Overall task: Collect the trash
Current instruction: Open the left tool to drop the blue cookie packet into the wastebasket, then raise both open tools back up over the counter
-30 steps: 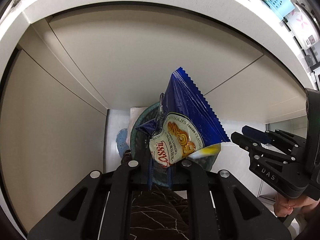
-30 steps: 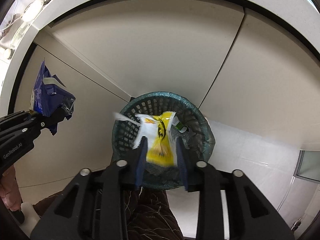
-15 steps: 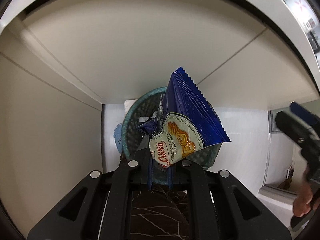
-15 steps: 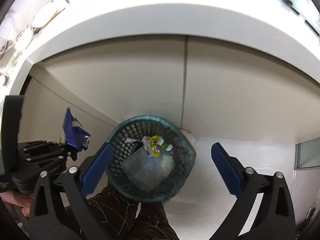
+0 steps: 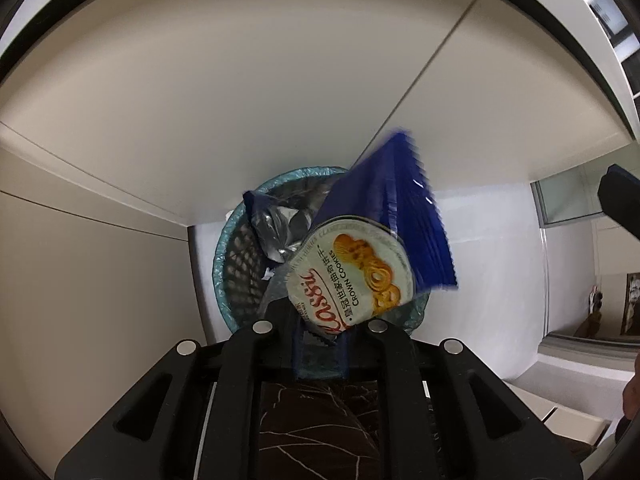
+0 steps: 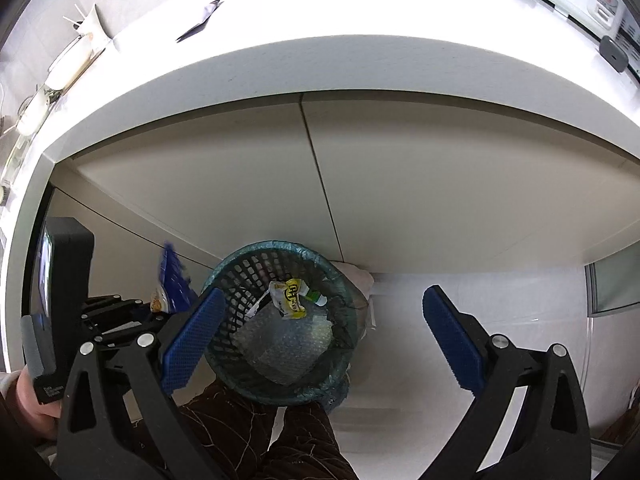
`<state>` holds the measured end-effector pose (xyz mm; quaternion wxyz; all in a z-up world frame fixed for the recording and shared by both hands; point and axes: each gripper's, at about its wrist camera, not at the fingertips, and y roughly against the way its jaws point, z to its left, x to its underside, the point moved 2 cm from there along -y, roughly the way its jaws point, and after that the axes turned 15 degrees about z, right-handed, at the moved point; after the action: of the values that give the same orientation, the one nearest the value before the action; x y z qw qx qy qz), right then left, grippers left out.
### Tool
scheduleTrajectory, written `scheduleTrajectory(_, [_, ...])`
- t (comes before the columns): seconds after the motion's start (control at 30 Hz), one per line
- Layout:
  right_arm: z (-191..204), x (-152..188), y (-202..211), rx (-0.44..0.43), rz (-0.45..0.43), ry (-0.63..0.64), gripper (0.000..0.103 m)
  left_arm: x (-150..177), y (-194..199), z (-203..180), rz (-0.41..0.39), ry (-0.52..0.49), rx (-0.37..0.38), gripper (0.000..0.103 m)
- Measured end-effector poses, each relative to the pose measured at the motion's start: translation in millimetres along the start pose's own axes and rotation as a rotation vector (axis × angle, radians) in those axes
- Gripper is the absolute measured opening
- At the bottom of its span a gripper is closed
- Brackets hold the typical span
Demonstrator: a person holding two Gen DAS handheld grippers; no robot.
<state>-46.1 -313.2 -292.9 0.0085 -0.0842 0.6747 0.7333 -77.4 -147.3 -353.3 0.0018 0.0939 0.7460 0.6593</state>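
Trash basket [image 6: 280, 320], teal mesh, sits on the floor by the beige cabinet [image 6: 360, 184], holding a yellow wrapper [image 6: 291, 293] and bubble wrap [image 6: 280, 344]. Right gripper [image 6: 320, 332] hangs over it, jaws spread wide, nothing in them. Left gripper [image 5: 320, 344] is loosening, blue cookie bag [image 5: 360, 264] still between its fingers, above the basket.

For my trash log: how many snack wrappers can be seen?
2: blue cookie wrapper between the opening jaws of the left gripper; yellow wrapper inside the basket. Others may be hidden.
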Motion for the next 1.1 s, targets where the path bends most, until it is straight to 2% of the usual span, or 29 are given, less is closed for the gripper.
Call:
scheduleTrajectory(0.37, [-0.5,0.1,3.9,0.0,-0.004,-0.005,0.095,-0.2,4.5,0.9,-0.017,-0.01,-0.001,0.043])
scheduleTrajectory(0.47, [0.2,-0.8,6.2,-0.005,-0.006,-0.001,0.095,3.1,10.1,-0.8,-0.032,-0.01,0.002,0.06])
scheduleTrajectory(0.53, [0.7,-2.2,7.8,-0.01,-0.005,0.005,0.095,7.4,21.1,-0.2,-0.065,-0.013,0.003,0.071])
scheduleTrajectory(0.67, [-0.4,-6.2,18.6,-0.022,-0.021,0.001,0.095,7.9,47.3,3.2,-0.113,0.007,0.002,0.082])
scheduleTrajectory(0.8, [2.8,-13.5,44.0,-0.008,-0.073,0.014,0.095,11.0,89.8,9.6,-0.202,0.032,-0.017,0.095])
scheduleTrajectory(0.9, [7.7,-20.9,68.1,-0.001,-0.117,0.023,0.095,11.0,120.5,15.9,-0.247,0.073,-0.037,0.097])
scheduleTrajectory(1.1, [15.7,-38.0,113.6,-0.008,-0.177,0.029,0.095,7.8,163.4,25.5,-0.271,0.103,-0.051,0.097])
